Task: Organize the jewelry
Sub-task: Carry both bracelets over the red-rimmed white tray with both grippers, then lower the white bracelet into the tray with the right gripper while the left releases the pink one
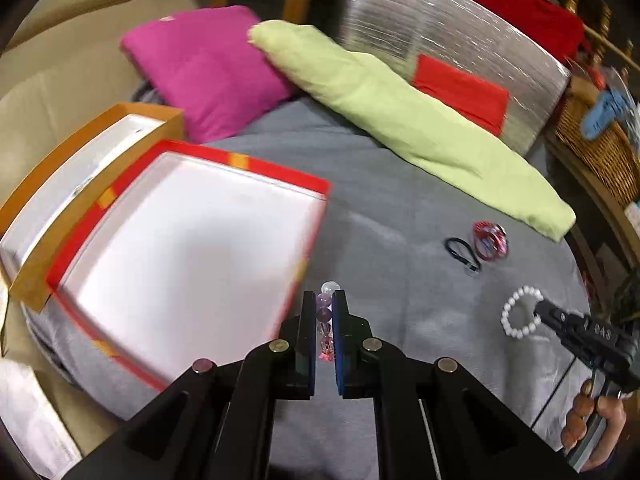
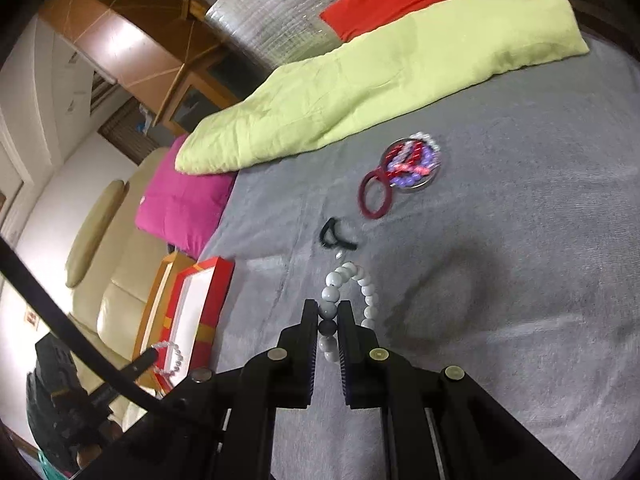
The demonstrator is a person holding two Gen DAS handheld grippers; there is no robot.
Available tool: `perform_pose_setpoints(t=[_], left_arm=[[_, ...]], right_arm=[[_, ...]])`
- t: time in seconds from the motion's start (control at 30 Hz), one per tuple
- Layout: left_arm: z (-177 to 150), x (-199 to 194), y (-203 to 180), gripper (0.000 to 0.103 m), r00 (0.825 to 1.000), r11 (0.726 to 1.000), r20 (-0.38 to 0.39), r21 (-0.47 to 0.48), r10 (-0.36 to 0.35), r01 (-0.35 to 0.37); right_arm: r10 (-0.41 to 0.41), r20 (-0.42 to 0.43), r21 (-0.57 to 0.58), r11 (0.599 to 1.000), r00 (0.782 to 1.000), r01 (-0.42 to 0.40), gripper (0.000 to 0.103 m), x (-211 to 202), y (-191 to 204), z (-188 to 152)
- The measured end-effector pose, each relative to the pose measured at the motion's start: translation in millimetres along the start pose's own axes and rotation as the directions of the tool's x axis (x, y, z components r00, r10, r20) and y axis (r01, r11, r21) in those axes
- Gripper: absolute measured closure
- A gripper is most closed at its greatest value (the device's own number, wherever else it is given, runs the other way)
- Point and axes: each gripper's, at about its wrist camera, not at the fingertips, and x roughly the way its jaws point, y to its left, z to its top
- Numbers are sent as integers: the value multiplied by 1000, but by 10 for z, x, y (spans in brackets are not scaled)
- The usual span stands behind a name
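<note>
My left gripper (image 1: 323, 298) is shut on a purple and clear bead bracelet (image 1: 325, 312), held just right of the open red box (image 1: 192, 252) with a white inside. It also shows in the right wrist view (image 2: 150, 354) with the bracelet (image 2: 174, 356) by the red box (image 2: 192, 304). My right gripper (image 2: 328, 308) is shut on a white bead bracelet (image 2: 352, 284) over the grey blanket (image 2: 520, 280). In the left wrist view the right gripper (image 1: 538, 308) holds the white bracelet (image 1: 516, 316). A black hair tie (image 1: 462, 252) and a pile of red and purple bracelets (image 2: 412, 160) lie on the blanket.
An orange box lid (image 1: 80, 168) lies behind the red box. A green pillow (image 1: 400, 120), a pink pillow (image 1: 208, 68) and a silver cushion (image 1: 440, 40) line the far side. A dark red hair ring (image 2: 374, 196) lies by the pile. A wicker basket (image 1: 600, 152) stands right.
</note>
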Motion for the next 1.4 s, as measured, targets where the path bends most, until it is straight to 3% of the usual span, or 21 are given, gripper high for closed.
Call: perform_pose_setpoints(t=[0.23,0.57,0.7,1.1,1.4], left_arm=[[35,-51,492,96,999,997,10,-63,44,-43],[93,-138,1074,96,997,989,32,-138,63,-58],[124,-116,1230,96,997,986,26,-155,71,-66],[222,246,1471,96,999,983,-32,-179,42,-47],[348,548,1501,96,994,984,-70,-152,83,-92]], right_arm=[[54,-103,-110,992,993,-65,92,217,642,-287],[168,-215,-240,946,962,-219,92,712,1917,-456],[177,-253,-248,938,951,-241,92,944,2195,-511],[115,-339,-234,951,934,-202,92,1697,2403,-562],[62,-361,-235,959,931,-155,92,2073,2360,-491]])
